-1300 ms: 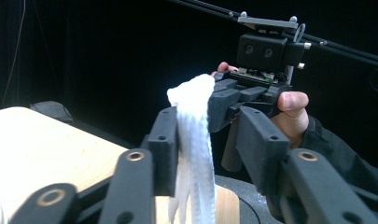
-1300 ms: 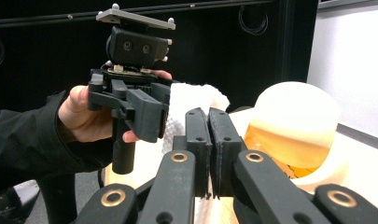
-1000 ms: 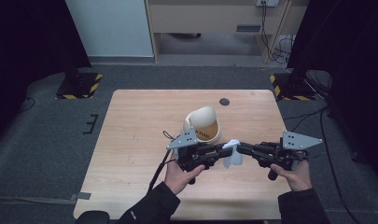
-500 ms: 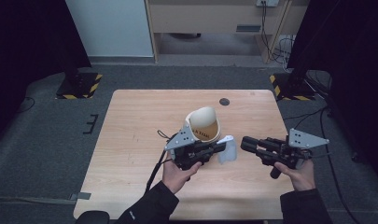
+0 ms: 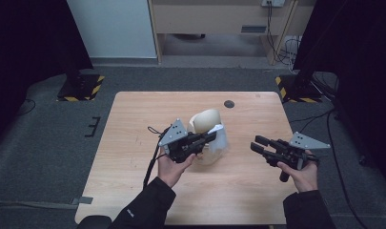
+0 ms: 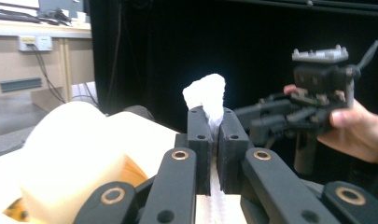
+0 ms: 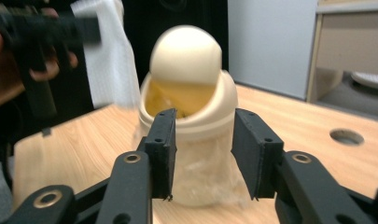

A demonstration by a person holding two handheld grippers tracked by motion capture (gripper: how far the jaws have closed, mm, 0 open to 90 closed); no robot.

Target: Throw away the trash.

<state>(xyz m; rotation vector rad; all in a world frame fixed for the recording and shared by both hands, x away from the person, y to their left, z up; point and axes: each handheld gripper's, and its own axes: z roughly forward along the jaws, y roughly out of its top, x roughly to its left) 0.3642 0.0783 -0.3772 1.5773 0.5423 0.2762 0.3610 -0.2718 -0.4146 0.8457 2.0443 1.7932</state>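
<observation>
A cream, smooth matt plastic bin (image 5: 207, 125) stands on the pale, matt wood-grain surface (image 5: 133, 129), beside crinkled white paper tissue (image 5: 220, 138).

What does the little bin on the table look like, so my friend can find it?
Look at the wooden table, near its middle. Beside the left tongs, which pinch a white tissue, stands the small cream bin. It has a round dome lid and a clear liner bag, and is the table's tallest thing.
</observation>
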